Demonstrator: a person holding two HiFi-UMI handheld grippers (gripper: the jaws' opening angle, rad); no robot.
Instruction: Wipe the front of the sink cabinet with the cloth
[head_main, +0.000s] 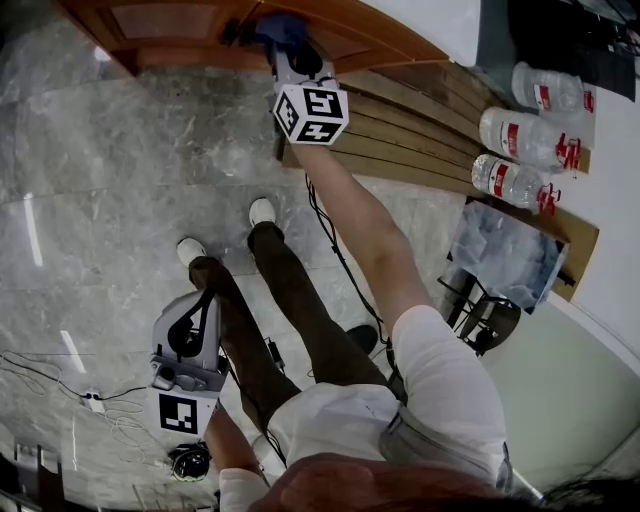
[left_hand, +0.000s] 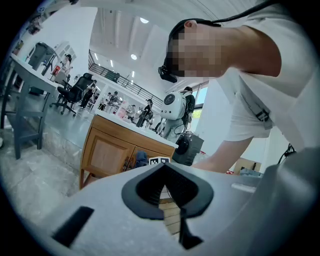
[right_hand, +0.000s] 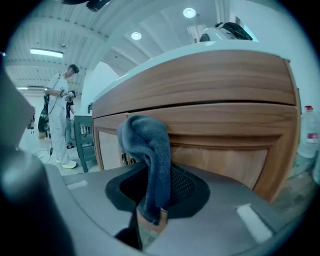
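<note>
The wooden sink cabinet (head_main: 180, 25) runs along the top of the head view. My right gripper (head_main: 285, 45) reaches up to it, shut on a dark blue cloth (head_main: 283, 28) that lies against the cabinet front. In the right gripper view the cloth (right_hand: 150, 155) hangs folded out of the shut right gripper (right_hand: 152, 210), close before the cabinet's door panel (right_hand: 225, 155). My left gripper (head_main: 203, 298) hangs low beside the person's leg, far from the cabinet. In its own view the left gripper (left_hand: 167, 200) is shut on nothing, with the cabinet (left_hand: 107, 152) and cloth (left_hand: 141, 159) in the distance.
A slatted wooden board (head_main: 420, 135) lies on the marble floor right of the cabinet, with three water bottles (head_main: 525, 135) beside it. A black stool (head_main: 490, 320) stands at right. Cables (head_main: 95, 400) lie at lower left. A person in white (right_hand: 60, 115) stands far off.
</note>
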